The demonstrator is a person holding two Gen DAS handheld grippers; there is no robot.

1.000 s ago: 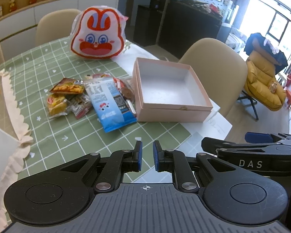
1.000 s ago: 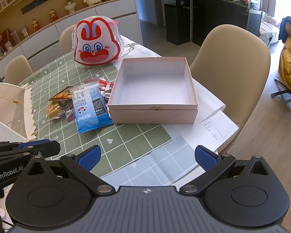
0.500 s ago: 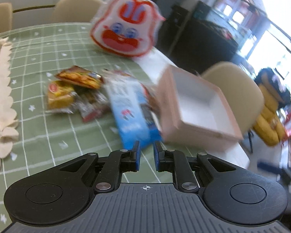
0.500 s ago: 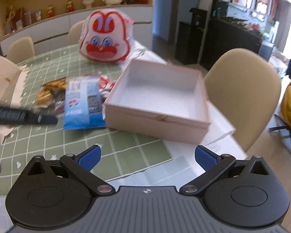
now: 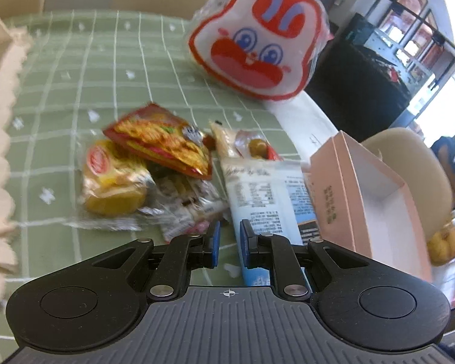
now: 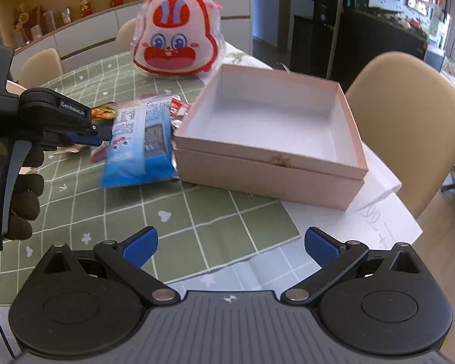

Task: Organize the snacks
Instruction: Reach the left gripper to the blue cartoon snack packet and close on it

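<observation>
Meanwhile the left gripper (image 5: 226, 239), jaws nearly together and empty, hovers beside the blue snack packet (image 6: 139, 148) against the empty pink box (image 6: 288, 163); next, likely parting them to grasp it, while the right gripper (image 6: 230, 242) waits spread wide.

Home dining area. My view: table under green grid tablecloth (image 6: 197, 212), beige dining chairs at 2 o'clock (image 6: 409, 115) and 10 o'clock (image 6: 41, 66), wall shelf with figurines (image 6: 85, 6) at 11 o'clock, dark sideboard (image 6: 379, 42) at 1 o'clock.
</observation>
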